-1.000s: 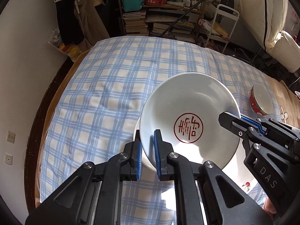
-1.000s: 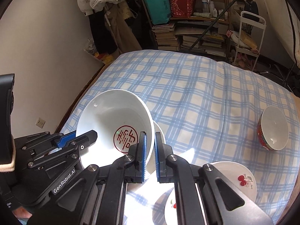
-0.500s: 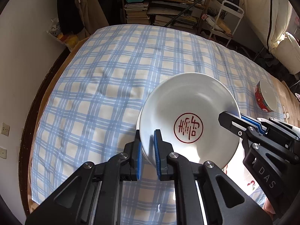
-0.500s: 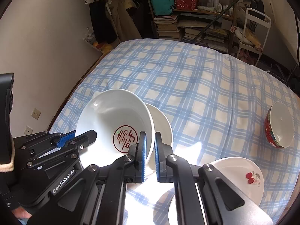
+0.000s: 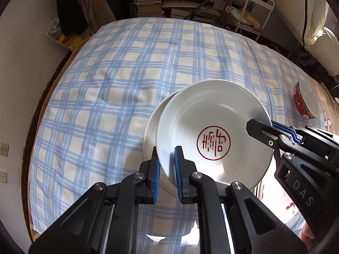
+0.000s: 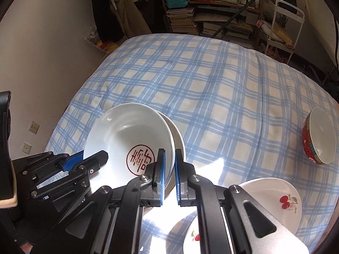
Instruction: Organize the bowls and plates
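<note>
A white deep plate with a red round emblem [image 5: 214, 131] is held between both grippers, just above a second white plate [image 5: 151, 127] on the blue checked tablecloth [image 5: 118, 80]. My left gripper [image 5: 166, 169] is shut on its near left rim. My right gripper [image 6: 168, 169] is shut on its right rim; the emblem plate [image 6: 127, 135] and the lower plate [image 6: 179, 137] show there too. A red bowl [image 6: 320, 135] with a white inside stands at the far right.
Two white plates with cherry prints [image 6: 273, 199] lie at the near right of the table. A wall [image 5: 19, 63] runs along the table's left edge. Bookshelves [image 5: 184, 2] and a white cart [image 5: 256, 10] stand beyond the far edge.
Both grippers with the emblem plate have shifted a little to the right over the lower plate, so more of the lower plate's left rim shows. The grips are unchanged.
</note>
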The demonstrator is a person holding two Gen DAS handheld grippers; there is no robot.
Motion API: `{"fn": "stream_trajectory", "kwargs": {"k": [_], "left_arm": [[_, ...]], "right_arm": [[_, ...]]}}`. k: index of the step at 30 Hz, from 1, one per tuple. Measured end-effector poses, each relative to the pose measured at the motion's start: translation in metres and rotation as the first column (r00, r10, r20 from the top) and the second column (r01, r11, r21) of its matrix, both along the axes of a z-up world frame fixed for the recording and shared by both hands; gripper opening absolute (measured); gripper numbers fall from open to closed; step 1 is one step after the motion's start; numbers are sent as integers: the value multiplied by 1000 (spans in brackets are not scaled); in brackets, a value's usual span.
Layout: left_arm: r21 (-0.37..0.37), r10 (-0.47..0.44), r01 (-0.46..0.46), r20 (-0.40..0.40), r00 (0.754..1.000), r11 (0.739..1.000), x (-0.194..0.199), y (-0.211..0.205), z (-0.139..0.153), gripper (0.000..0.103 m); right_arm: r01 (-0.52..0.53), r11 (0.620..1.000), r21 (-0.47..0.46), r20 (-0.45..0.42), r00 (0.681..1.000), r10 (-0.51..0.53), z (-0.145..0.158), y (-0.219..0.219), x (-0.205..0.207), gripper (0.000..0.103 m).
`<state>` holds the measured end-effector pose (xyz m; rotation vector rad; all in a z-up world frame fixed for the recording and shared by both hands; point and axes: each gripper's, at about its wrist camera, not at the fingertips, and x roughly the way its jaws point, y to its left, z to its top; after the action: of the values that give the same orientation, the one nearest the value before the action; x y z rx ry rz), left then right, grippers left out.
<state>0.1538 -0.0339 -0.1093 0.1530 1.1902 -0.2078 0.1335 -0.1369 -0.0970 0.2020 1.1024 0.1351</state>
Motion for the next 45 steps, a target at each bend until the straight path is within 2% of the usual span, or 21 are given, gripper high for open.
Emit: {"fn": "stream_trajectory", "kwargs": {"k": [21,37,45], "left_arm": [[21,5,-4,-35,999,1000,7,-3,-16,13],[12,5,-5,-37,999,1000,7,-1,-15,13],[7,9,-9,-43,999,1000,8,1,-15,13]], "right_arm": [[-4,1000,11,-49,999,4,-20,-1,11,9],[18,997,82,-101,995,-10,-23,-10,13,9],[7,999,53,-107,994,-1,-21,-5,13,9]]}}
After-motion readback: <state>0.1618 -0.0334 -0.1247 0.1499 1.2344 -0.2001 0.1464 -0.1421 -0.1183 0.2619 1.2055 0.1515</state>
